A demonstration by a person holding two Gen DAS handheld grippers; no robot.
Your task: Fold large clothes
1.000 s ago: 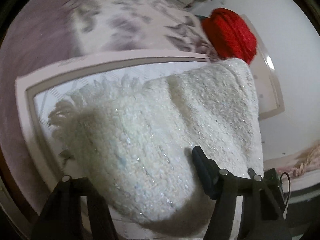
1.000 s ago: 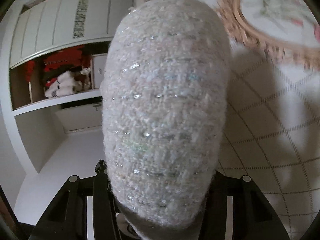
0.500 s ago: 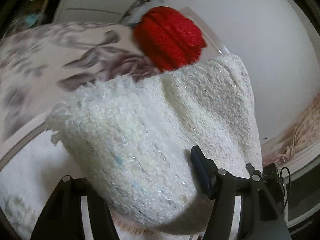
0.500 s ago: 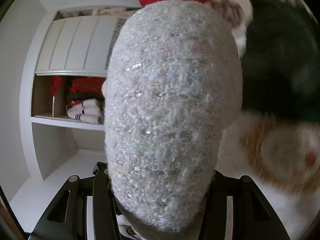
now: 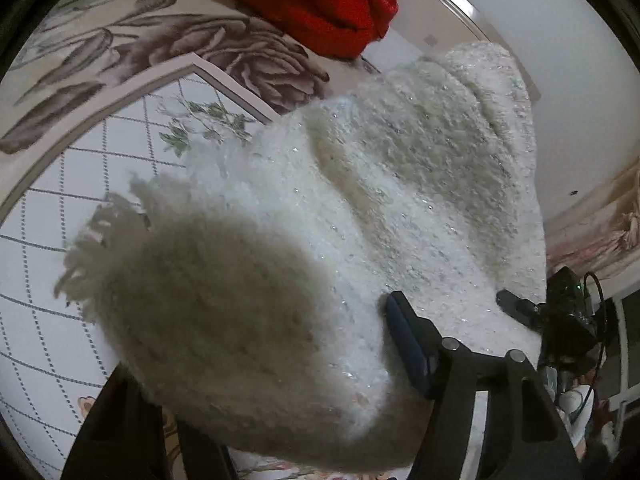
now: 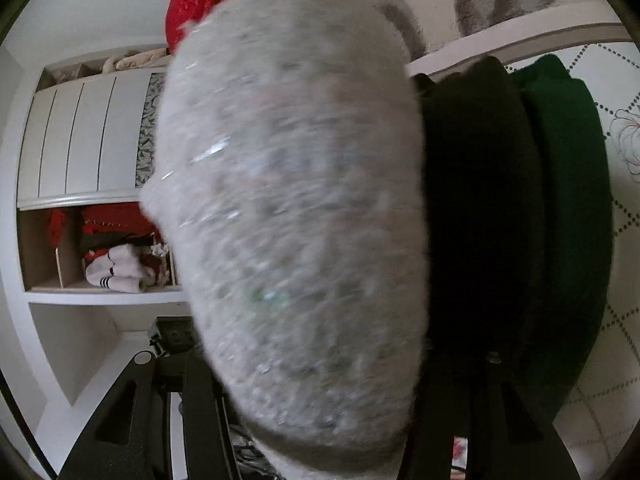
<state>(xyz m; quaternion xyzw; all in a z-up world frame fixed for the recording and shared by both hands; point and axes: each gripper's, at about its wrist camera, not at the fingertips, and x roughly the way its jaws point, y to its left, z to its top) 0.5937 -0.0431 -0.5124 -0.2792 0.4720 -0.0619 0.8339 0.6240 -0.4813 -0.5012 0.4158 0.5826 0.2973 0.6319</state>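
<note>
Left wrist view, from the left edge: I see the bedspread with its dotted grid and a pale border band, grey flower print above it in the upper left of the frame. Fringe of the white knit garment sticks out at mid left, and the garment itself fills the centre, bunched and folded over, sparkly thread in it, a shadowed lump at lower left. My left gripper has its fingers wide apart with the thick fold clamped between them; the right finger's blue pad presses into the knit, the left finger is mostly hidden under the cloth at bottom left. A red garment lies at top centre on the bedspread, beyond the white one. At the right edge the right gripper shows as a dark tip touching the garment's far end. Right wrist view, from the left: white shelving with red and white clothes in an open compartment, then the white knit garment, blurred, filling the middle of the frame and running down between my right gripper's spread fingers, gripped there. Just right of it, a black garment and a dark green garment, side by side on the bedspread.
</note>
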